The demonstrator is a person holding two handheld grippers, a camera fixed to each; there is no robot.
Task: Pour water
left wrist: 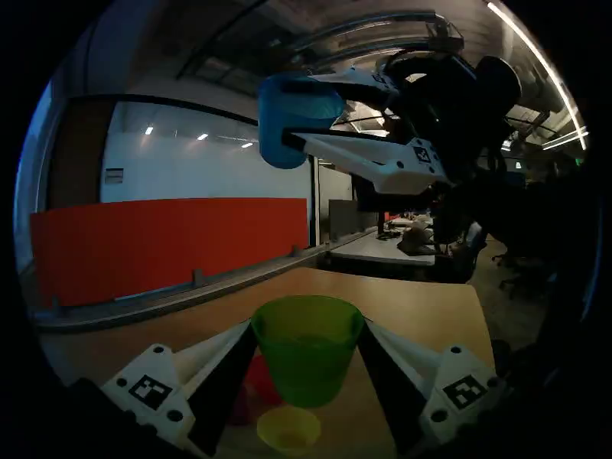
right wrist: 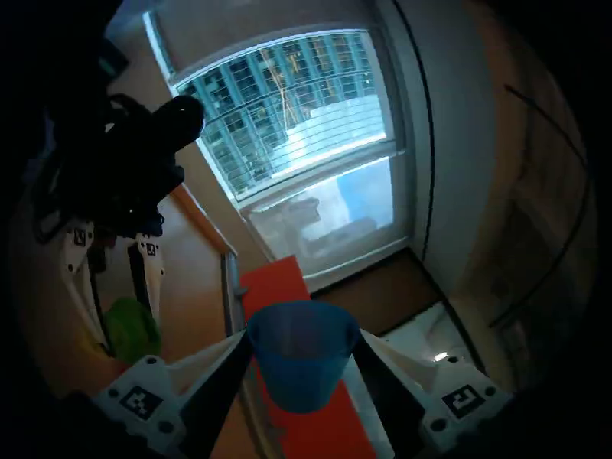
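A green cup (left wrist: 307, 359) stands upright between the fingers of my left gripper (left wrist: 306, 336), which is shut on it just above the wooden table (left wrist: 428, 306). High above and beyond it hangs a blue cup (left wrist: 294, 118), tilted well over, with my right gripper (left wrist: 300, 111) shut on it. In the right gripper view the blue cup (right wrist: 302, 359) sits between the fingers of my right gripper (right wrist: 302, 344). To the left there, my left gripper (right wrist: 126, 321) holds the green cup (right wrist: 131, 327). I cannot tell whether either cup holds water.
A red cup (left wrist: 260, 379) and a yellow cup (left wrist: 289, 430) stand on the table under the green cup. An orange partition (left wrist: 168, 241) runs along the table's far edge. Desks and chairs (left wrist: 405, 237) lie beyond on the right. A large window (right wrist: 306, 145) is behind the table.
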